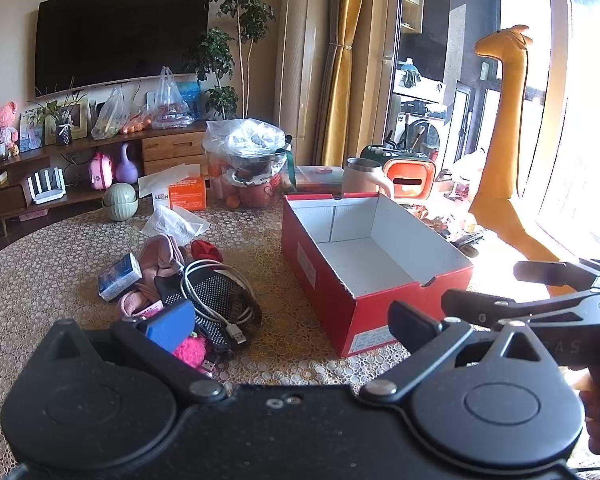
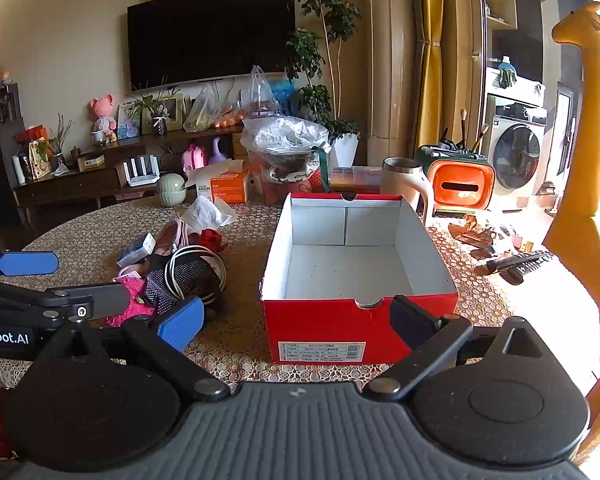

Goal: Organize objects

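A red shoebox (image 2: 360, 320) stands open on the desk (image 2: 240, 344), with a white inside and nothing in it. A white label is on its near short wall. To the left of the box, a little apart from it, lies a small pile of things. In the pile there is a coiled white cable (image 1: 214, 292) on top of a black dotted mesh item (image 1: 212, 300), a pink fluffy thing (image 1: 190, 350), pink fabric (image 1: 160, 256), a red piece of cloth (image 1: 206, 250) and a small blue and white carton (image 1: 118, 276). A crumpled white tissue (image 1: 176, 224) lies just behind the pile.

The left tool (image 1: 292, 326) hangs over the near edge of the desk with both fingers spread wide and nothing between them; its blue pad is above the near end of the pile. The right tool (image 2: 300, 320) is also wide open and empty, in front of the near wall of the box.

Behind the box stand a beige mug (image 2: 406, 184) and an orange tissue box (image 2: 226, 188). Further back there is a wall television (image 2: 210, 36) and a tall yellow giraffe toy (image 2: 580, 140) at the right.
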Demonstrator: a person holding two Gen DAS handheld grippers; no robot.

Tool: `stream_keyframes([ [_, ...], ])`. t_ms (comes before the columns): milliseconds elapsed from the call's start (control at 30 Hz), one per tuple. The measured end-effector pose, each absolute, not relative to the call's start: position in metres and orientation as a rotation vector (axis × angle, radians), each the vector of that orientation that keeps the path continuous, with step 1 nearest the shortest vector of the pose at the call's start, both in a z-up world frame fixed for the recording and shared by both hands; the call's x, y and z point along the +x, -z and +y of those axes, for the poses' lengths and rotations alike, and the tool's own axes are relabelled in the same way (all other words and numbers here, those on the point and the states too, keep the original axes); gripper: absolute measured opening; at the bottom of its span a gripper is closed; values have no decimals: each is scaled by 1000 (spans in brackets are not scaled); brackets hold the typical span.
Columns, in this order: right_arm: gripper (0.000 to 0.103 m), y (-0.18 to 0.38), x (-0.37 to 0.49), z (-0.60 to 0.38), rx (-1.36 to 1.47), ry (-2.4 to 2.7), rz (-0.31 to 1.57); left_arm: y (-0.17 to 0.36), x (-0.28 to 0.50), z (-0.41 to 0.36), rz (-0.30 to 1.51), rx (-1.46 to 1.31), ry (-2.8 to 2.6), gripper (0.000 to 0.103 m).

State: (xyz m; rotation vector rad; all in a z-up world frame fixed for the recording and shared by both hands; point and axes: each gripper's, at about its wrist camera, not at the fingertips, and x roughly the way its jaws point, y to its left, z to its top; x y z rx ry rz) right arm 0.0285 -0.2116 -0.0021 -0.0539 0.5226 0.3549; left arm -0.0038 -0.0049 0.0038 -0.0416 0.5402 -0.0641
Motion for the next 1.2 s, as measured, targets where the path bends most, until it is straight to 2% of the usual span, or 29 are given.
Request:
stream_keyframes([
  [867,100,1,31,-206,-85,-383,517,0,2,8,556,-79,33,102],
  [1200,100,5,68,-229,-59,-304,550,13,19,16,602,-98,13,102],
])
